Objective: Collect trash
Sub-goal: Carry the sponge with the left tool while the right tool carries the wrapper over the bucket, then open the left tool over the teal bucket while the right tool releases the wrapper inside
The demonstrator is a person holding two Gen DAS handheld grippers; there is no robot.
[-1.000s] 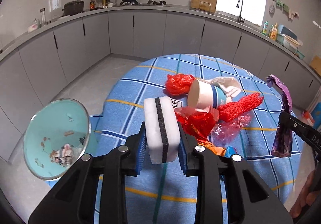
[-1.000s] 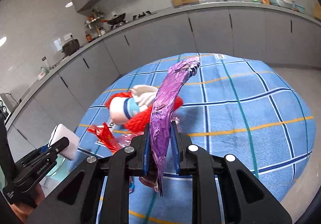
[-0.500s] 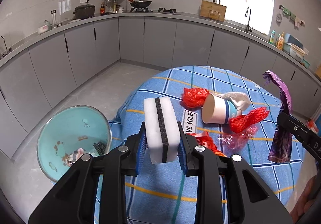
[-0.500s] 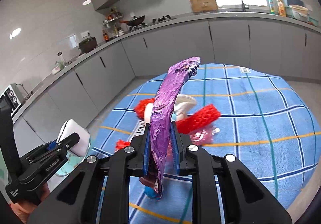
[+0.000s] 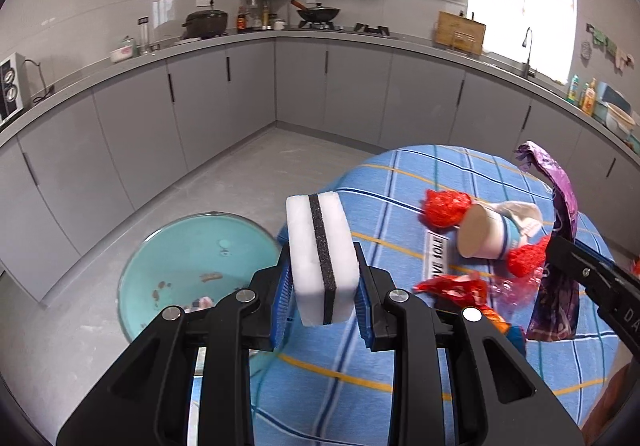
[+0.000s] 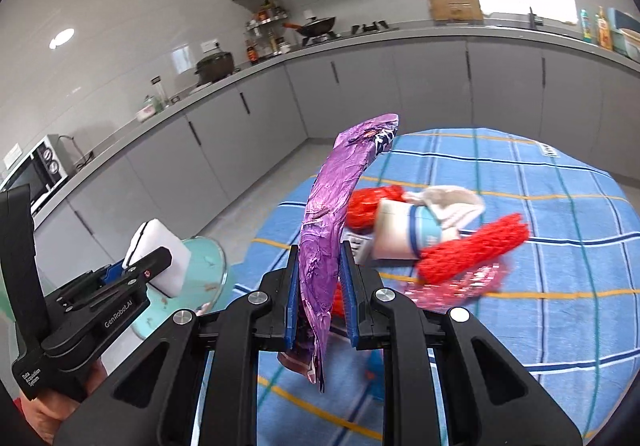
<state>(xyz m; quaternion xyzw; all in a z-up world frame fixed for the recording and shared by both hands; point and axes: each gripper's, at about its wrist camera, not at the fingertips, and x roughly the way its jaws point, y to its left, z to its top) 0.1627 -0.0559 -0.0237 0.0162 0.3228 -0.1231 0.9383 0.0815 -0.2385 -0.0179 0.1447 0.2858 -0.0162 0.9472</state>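
My left gripper (image 5: 322, 282) is shut on a white sponge (image 5: 320, 250) with a black middle layer, held above the table's left edge. The sponge also shows in the right wrist view (image 6: 160, 254). My right gripper (image 6: 320, 294) is shut on a long purple foil wrapper (image 6: 332, 214), also seen in the left wrist view (image 5: 558, 254). A teal trash bin (image 5: 192, 258) with scraps inside stands on the floor left of the table. On the blue checked tablecloth (image 6: 540, 326) lie a paper cup (image 6: 404, 234), red mesh nets (image 6: 472, 250) and red plastic wrappers (image 5: 452, 286).
Grey kitchen cabinets (image 5: 200, 118) run along the walls behind. A microwave (image 6: 36, 170) sits on the counter at left. Bare grey floor (image 5: 240, 182) lies between the table and the cabinets.
Both grippers have drawn back and swung left toward the bin, still holding the sponge and the wrapper. The bin now sits closer under the left gripper.
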